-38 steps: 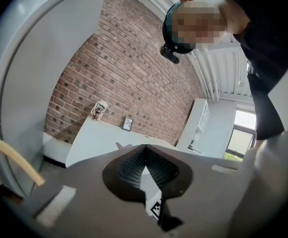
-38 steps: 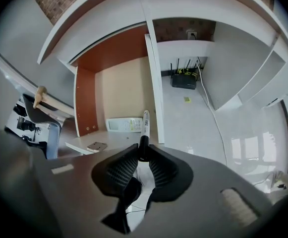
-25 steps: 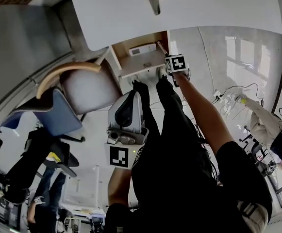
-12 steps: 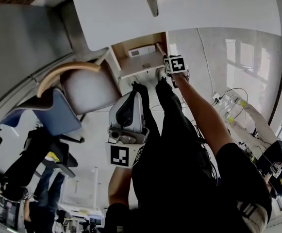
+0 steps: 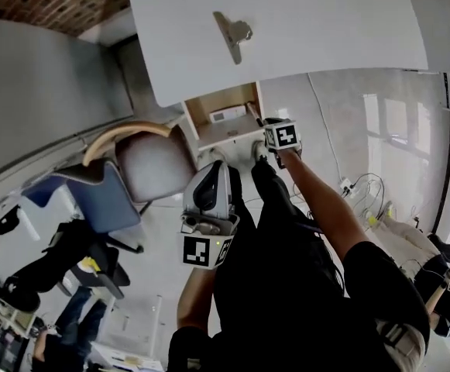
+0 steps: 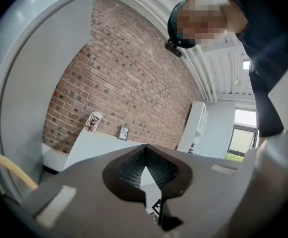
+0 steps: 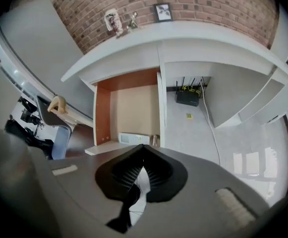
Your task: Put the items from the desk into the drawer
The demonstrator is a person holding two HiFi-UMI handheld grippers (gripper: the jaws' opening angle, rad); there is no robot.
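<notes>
Left tongs (image 6: 144, 148): clenched tip to tip, nothing between them, held level over the person's lap.

Right tongs (image 7: 144, 148): have just been closing, now clenched and empty, angled steeply down above the open wood-lined drawer (image 5: 213, 99).

Flat white rectangular box (image 5: 227, 115): lies inside the drawer, towards its back.

Silver metal clip-shaped item (image 5: 232, 36): lies on the white worktop (image 5: 325, 22), well apart from both tongs.

Grey-seated chair with a curved wooden backrest (image 5: 151, 161): stands just beside the drawer.
</notes>
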